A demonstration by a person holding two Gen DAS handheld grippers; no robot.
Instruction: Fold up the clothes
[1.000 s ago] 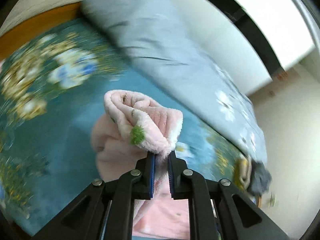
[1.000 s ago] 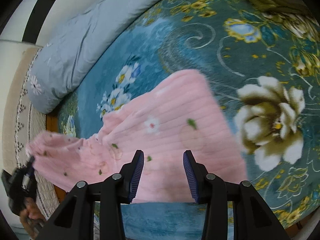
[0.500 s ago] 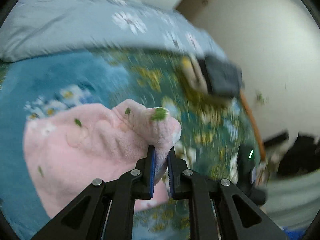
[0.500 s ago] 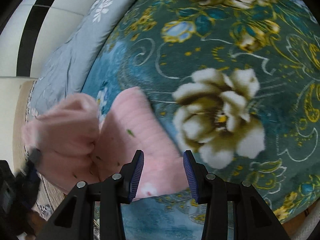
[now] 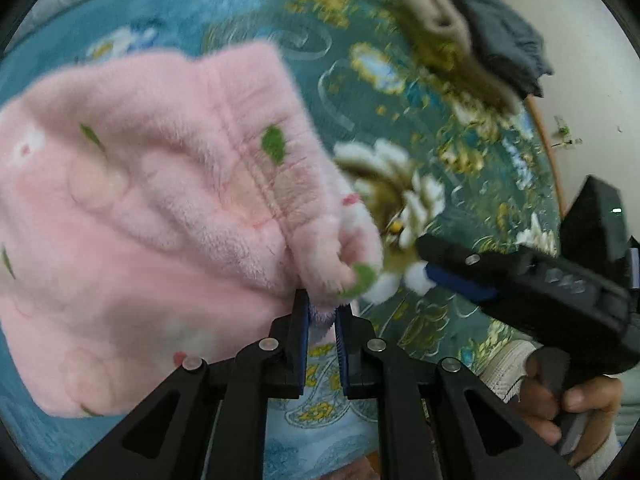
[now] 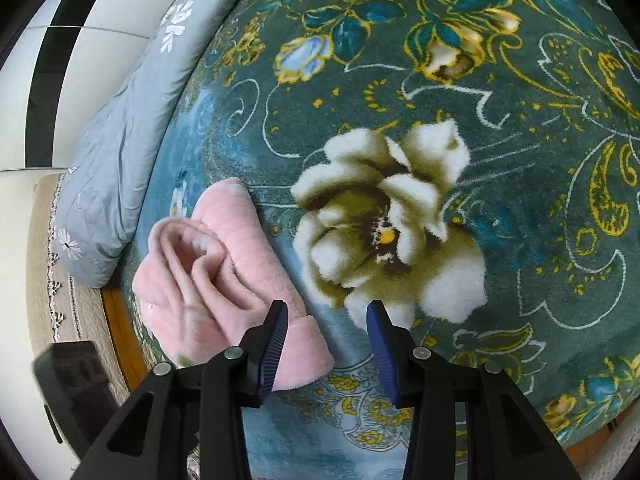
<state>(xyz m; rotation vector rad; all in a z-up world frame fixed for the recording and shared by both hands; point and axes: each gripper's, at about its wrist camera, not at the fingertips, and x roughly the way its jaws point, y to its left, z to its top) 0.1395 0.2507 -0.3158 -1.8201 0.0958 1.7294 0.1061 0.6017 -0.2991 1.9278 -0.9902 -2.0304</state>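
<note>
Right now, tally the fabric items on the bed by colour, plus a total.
Pink: 1, the fleece garment, a corner clamped in the left gripper.
Teal floral: 1, the blanket covering the bed.
Grey-blue: 1, the quilt along the far edge.
Dark grey: 1, a bundle of cloth at the far corner.
Tan: 1, a bundle of cloth beside it, blurred.
Total: 5

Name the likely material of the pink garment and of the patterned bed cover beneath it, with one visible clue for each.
Pink garment: probably plush fleece; its matte, fuzzy nap blurs the stitched lines and printed leaves.
Bed cover: seemingly thick pile blanket, like velour; the big white flower stands up tufted and soft. Exact fibres cannot be told.
</note>
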